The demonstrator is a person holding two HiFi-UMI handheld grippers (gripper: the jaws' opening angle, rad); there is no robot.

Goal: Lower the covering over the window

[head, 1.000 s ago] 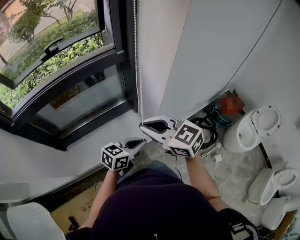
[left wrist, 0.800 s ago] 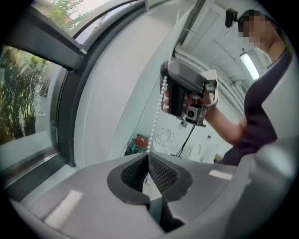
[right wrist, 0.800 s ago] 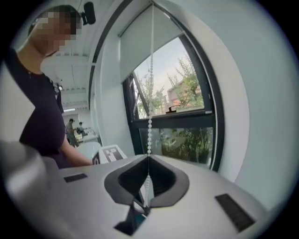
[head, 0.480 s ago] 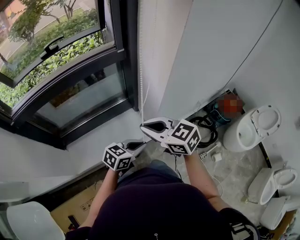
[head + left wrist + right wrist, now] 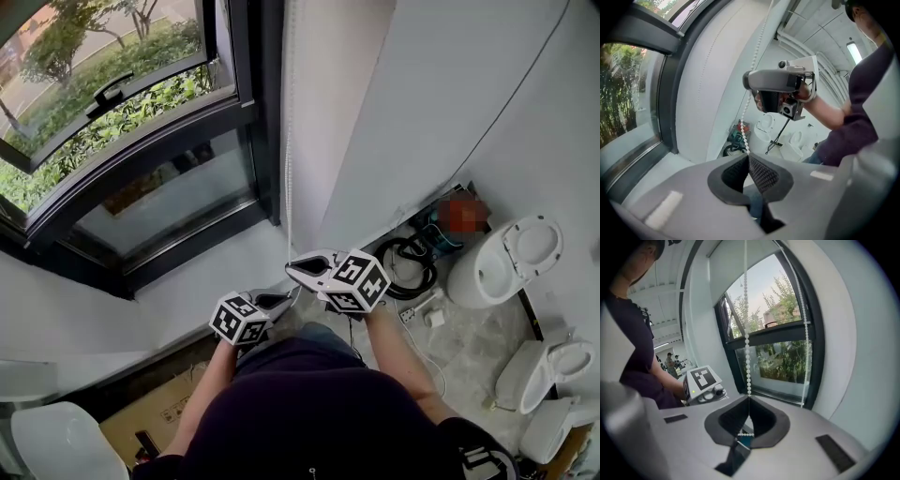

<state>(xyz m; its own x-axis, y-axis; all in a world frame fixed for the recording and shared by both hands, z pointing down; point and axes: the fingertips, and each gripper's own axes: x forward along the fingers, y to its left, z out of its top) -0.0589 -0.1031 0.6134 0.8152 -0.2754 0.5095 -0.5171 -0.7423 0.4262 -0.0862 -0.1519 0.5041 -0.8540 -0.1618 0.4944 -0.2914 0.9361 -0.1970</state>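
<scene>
From the head view, a tall black-framed window [image 5: 141, 178] fills the upper left, with green shrubs outside. A thin white bead chain [image 5: 289, 141] hangs down the pale wall just right of the frame. It runs down to the right tool [image 5: 292, 270], held in front of the person's dark-clothed body. The left tool [image 5: 289, 299] is just below and beside it. Both point toward the wall under the window. To the right, white ceramic toilets [image 5: 511, 258] stand on the mottled floor, with a coiled black hose [image 5: 412, 264] near the wall. A brown cardboard box [image 5: 155, 412] lies at lower left.

In the left gripper view, the left tool [image 5: 748, 157] has its dark ribbed pads pressed together, pinching the bead chain [image 5: 746, 140] at the very tips. The chain rises from there past the right tool [image 5: 750, 80], which sits higher and is gripped by a hand [image 5: 806, 91].

In the right gripper view, the right tool [image 5: 749, 398] is likewise clamped on the bead chain [image 5: 747, 357], which climbs straight up in front of the window [image 5: 813, 333]. A short run of beads lies crosswise behind the pads. A second strand [image 5: 804, 362] hangs beside the frame. A white sheet [image 5: 733, 263], seemingly the covering, sits across the top of the opening, with sky and trees showing below it. The left tool's marker cube [image 5: 702, 378] shows at lower left.
</scene>
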